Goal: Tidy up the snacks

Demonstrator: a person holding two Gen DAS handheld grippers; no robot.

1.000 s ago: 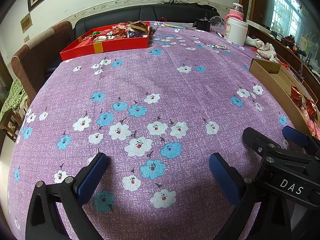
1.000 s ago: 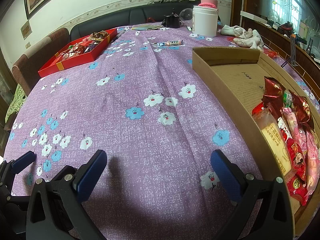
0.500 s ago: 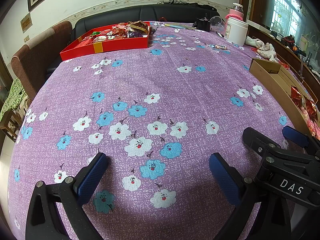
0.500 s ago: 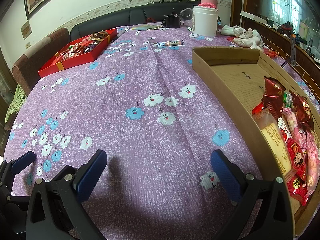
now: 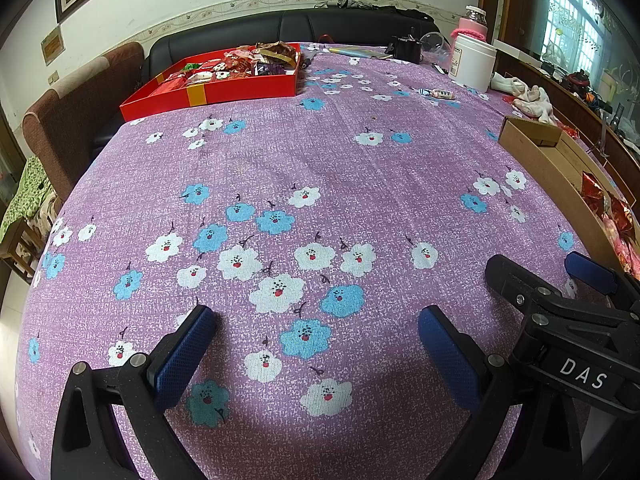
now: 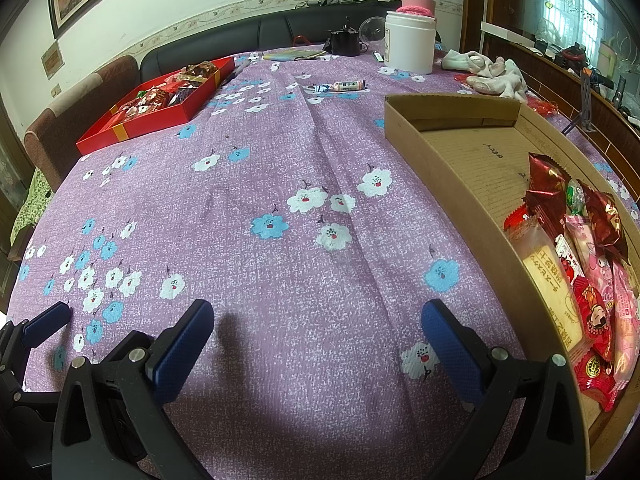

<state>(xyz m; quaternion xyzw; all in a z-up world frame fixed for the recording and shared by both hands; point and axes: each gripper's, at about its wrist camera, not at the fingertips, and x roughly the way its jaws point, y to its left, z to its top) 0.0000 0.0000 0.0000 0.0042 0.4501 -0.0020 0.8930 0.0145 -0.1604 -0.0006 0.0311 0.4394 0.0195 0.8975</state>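
Poised empty above the floral table [image 6: 304,152], left gripper [image 5: 316,340] and right gripper [image 6: 318,330], jaws spread; best reached next: wrapped snacks [image 6: 576,248] inside the cardboard box [image 6: 452,184], pinched singly.

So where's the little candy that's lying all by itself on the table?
The lone wrapped candy lies on the purple tablecloth at the far end in the right wrist view, just left of the white jar and beyond the cardboard box.
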